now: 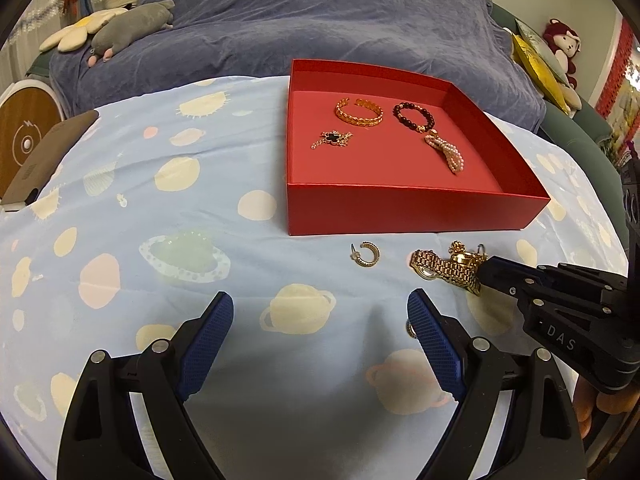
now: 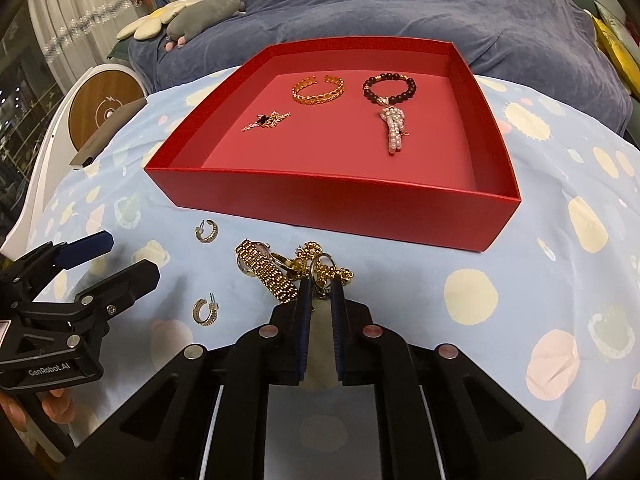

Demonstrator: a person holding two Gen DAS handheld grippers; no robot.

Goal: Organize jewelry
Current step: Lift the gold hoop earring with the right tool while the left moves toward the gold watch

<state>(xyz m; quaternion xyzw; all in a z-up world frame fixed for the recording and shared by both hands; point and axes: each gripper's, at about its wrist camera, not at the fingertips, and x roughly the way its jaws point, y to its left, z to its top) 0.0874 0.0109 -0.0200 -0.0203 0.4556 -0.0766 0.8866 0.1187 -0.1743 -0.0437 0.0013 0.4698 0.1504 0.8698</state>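
Blue-padded, your right gripper [image 2: 320, 286] has its fingers nearly closed around a ring in the gold jewelry pile [image 2: 280, 268]; whether they truly pinch it, I cannot tell. Your left gripper [image 1: 320, 312] hangs wide open above the planet-print cloth [image 1: 160, 280]. Two small gold hoop earrings [image 2: 206, 231] lie left of the pile, the red cardboard tray [image 2: 360, 208] just beyond.

Bracelets [image 2: 318, 89] in tray [image 2: 340, 204], earrings [image 2: 206, 231] before.
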